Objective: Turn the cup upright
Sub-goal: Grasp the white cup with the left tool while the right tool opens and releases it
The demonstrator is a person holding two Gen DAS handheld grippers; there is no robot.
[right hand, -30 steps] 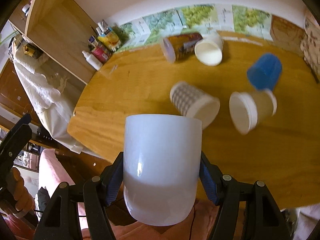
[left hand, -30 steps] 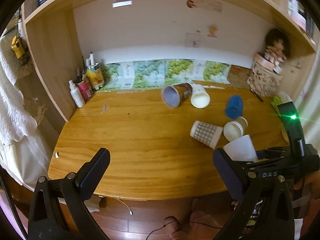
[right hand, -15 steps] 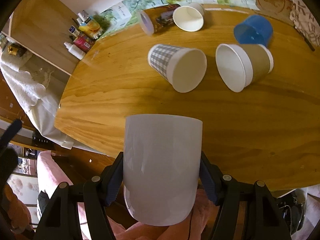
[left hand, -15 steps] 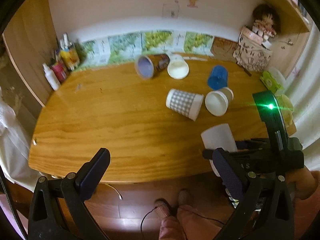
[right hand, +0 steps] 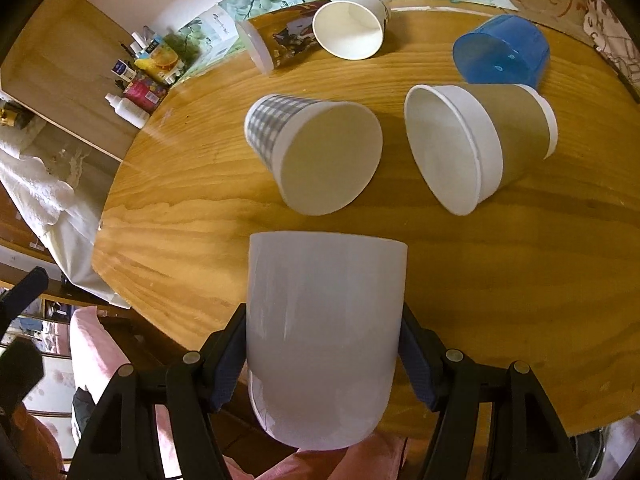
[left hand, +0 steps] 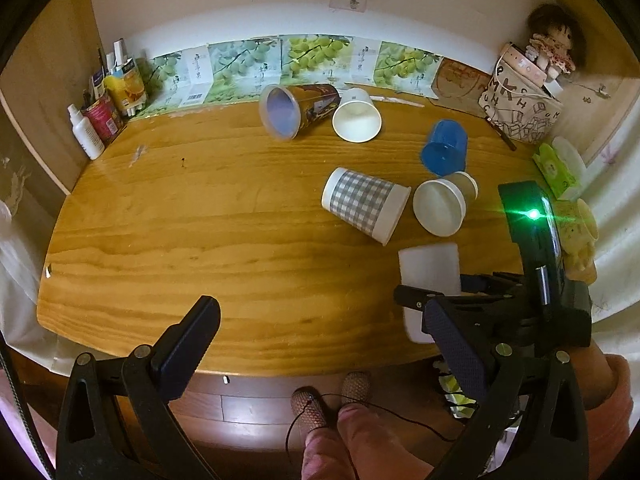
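My right gripper [right hand: 322,356] is shut on a plain white cup [right hand: 324,336], held over the near edge of the wooden table [right hand: 520,280], rim pointing away from the camera. The same cup shows in the left wrist view [left hand: 430,270] at the right, clamped by the right gripper [left hand: 440,294]. My left gripper [left hand: 320,328] is open and empty above the table's near edge. A checked paper cup [right hand: 316,152] and a brown-sleeved cup [right hand: 476,144] lie on their sides just beyond the white cup.
A blue cup [right hand: 502,54], a white paper cup [right hand: 350,26] and a printed cup [right hand: 280,40] lie on their sides farther back. Bottles and cans [left hand: 104,108] stand at the back left. A bag with a doll [left hand: 524,100] sits at the back right.
The right gripper has carried the white cup forward over the table towards the lying cups. The left gripper has shifted, so its view looks down more on the table.
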